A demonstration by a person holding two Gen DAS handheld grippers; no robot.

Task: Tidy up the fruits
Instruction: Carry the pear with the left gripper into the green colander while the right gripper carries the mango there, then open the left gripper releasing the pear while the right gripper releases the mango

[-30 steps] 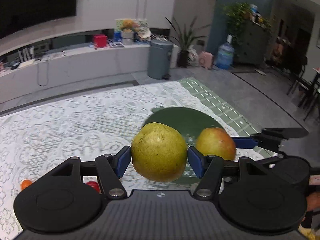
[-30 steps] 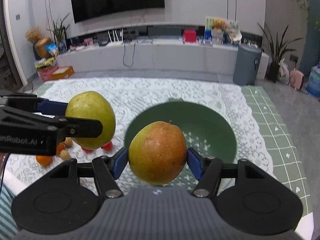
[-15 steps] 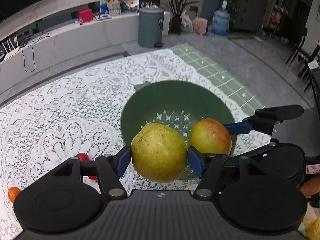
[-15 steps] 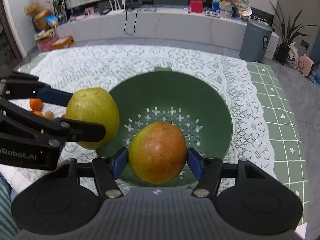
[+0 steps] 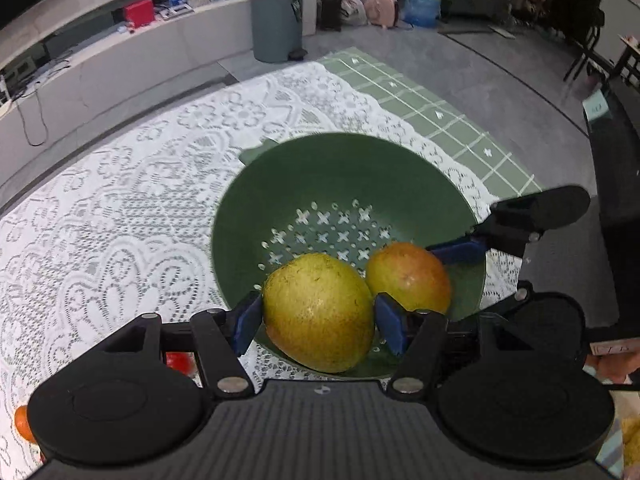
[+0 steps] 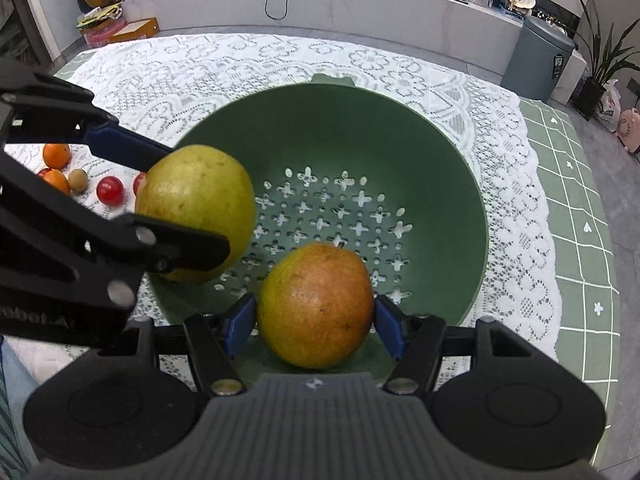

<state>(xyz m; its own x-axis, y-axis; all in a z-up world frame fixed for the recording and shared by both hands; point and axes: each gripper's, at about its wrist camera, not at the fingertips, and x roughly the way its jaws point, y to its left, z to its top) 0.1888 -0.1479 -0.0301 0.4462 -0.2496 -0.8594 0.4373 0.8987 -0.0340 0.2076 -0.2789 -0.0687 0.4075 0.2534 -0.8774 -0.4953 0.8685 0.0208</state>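
My left gripper (image 5: 318,322) is shut on a yellow-green pear (image 5: 318,312), held over the near edge of a green perforated colander (image 5: 340,184). My right gripper (image 6: 316,322) is shut on a red-orange pear (image 6: 316,304), held over the near part of the same colander (image 6: 400,152). Each view shows the other gripper's fruit: the red-orange pear (image 5: 408,276) right of mine, the yellow-green pear (image 6: 196,208) at the colander's left rim. The colander holds nothing else.
Small fruits lie on the white lace tablecloth (image 6: 200,64) to the colander's left: oranges (image 6: 56,156), a red cherry tomato (image 6: 109,191), a brown kiwi-like fruit (image 6: 78,180). A green checked mat (image 6: 576,200) lies on the right. A grey bin (image 5: 276,20) stands beyond.
Both grippers have moved forward and tilted down with their pears, so the colander now lies directly beneath both fruits. Both stay shut.
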